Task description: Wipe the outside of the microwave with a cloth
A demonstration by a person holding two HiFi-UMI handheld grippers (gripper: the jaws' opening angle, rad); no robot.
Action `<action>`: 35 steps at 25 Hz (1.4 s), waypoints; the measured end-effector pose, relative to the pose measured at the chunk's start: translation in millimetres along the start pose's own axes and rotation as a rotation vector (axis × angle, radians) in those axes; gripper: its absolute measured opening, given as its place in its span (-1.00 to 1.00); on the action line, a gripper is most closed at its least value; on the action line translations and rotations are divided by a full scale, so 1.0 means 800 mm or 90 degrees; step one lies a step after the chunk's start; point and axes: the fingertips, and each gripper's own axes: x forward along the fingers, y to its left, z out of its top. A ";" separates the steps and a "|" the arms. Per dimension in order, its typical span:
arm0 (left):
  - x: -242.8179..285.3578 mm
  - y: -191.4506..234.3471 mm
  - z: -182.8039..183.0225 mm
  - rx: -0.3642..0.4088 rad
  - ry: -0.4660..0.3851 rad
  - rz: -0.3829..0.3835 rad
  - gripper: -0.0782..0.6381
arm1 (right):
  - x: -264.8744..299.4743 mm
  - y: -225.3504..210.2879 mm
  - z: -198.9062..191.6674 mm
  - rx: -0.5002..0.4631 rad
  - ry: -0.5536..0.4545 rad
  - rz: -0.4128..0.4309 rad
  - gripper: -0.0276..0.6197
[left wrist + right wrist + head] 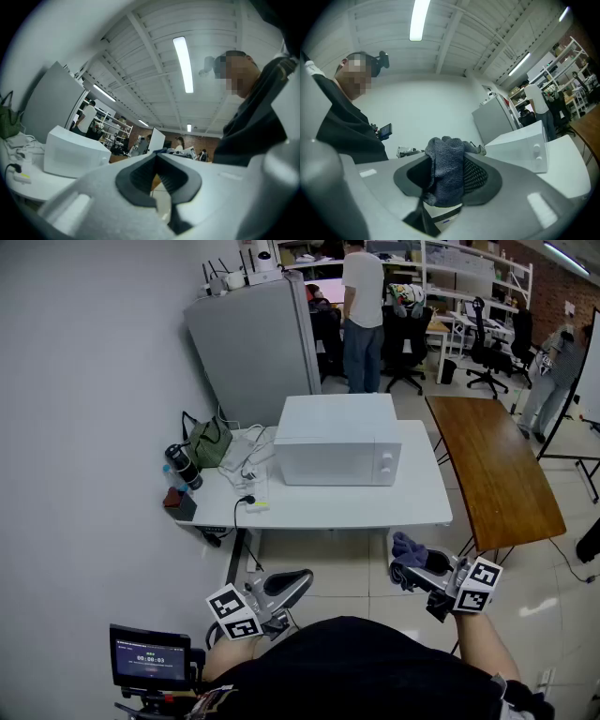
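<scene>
The white microwave (339, 440) stands on a white table (412, 504), door and two knobs facing me; it also shows as the microwave (70, 157) and the microwave (527, 147) in the gripper views. My right gripper (412, 568) is held low, short of the table's front edge, shut on a dark blue-grey cloth (407, 552). The cloth (446, 171) bunches up between the right gripper (447, 180) pads. My left gripper (298, 582) hovers at lower left, jaws together with nothing in them; in its own view the left gripper (155, 176) pads meet.
On the table's left lie a green bag (209, 440), a dark bottle (183, 465), cables and a power strip (255, 491). A grey cabinet (248, 343) stands behind, a brown table (492, 465) at right. People and office chairs are farther back. A small screen (150, 659) sits at lower left.
</scene>
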 end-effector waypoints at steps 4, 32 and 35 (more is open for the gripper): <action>-0.018 0.048 0.013 -0.005 -0.019 0.001 -0.77 | 0.049 -0.019 0.007 -0.025 0.021 -0.008 -0.41; -0.216 0.410 0.082 -0.036 -0.059 0.388 -0.77 | 0.738 -0.645 -0.012 -0.274 0.581 -0.176 -0.42; -0.167 0.418 0.076 -0.044 -0.054 0.413 -0.77 | 0.739 -0.662 -0.021 -0.225 0.610 -0.124 -0.44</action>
